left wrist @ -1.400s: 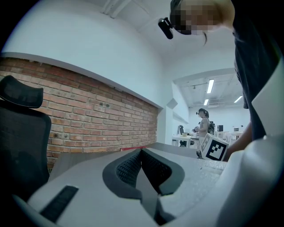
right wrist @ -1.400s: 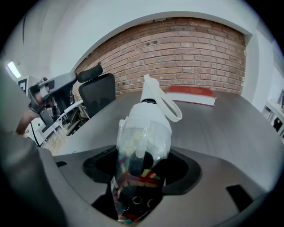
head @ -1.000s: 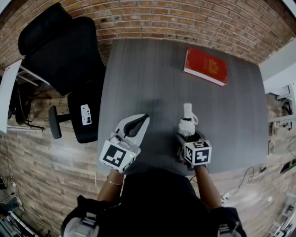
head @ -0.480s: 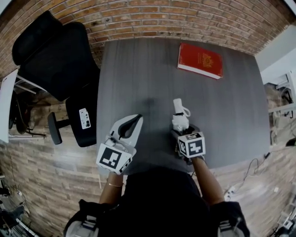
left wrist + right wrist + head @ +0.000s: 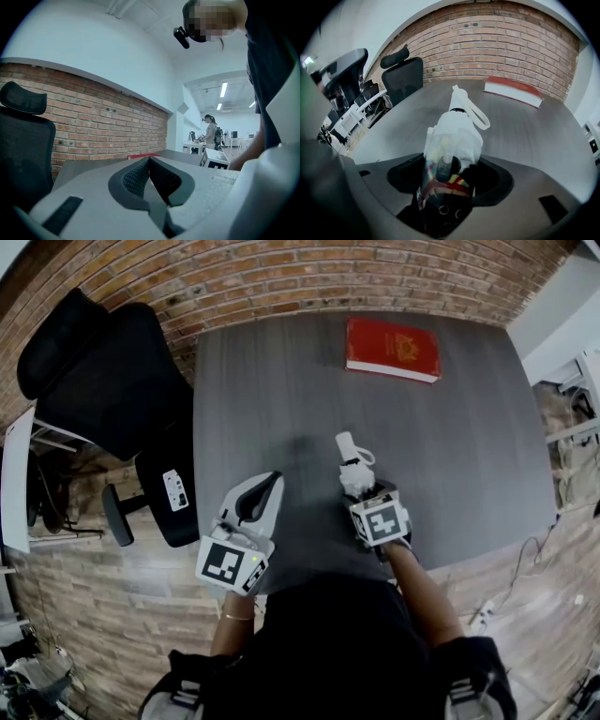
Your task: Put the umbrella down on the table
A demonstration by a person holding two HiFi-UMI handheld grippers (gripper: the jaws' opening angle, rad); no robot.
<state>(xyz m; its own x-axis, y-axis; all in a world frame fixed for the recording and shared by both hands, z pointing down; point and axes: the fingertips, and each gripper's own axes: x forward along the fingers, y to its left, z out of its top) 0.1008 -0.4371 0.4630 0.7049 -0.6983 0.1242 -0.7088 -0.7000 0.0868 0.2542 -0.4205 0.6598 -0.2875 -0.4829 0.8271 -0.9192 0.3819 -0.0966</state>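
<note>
A folded umbrella (image 5: 352, 468) with a white handle, a white wrist strap and a dark multicoloured canopy sticks out of my right gripper (image 5: 362, 495), which is shut on it. In the right gripper view the umbrella (image 5: 452, 136) fills the space between the jaws of the right gripper (image 5: 446, 176), handle pointing away over the grey table (image 5: 543, 136). I cannot tell whether the handle tip touches the tabletop. My left gripper (image 5: 262, 495) hovers at the table's near edge, shut and empty. In the left gripper view the ribbed pads of the left gripper (image 5: 149, 164) meet.
A red book (image 5: 392, 349) lies at the far side of the grey table (image 5: 272, 390), also seen as the red book (image 5: 513, 90). A black office chair (image 5: 103, 381) stands left of the table. A brick wall (image 5: 328, 277) runs behind. A person stands at desks far off (image 5: 209, 131).
The head view has swung, so the table and book sit higher and further left in the picture. Both grippers stay about where they were, and the umbrella stays held.
</note>
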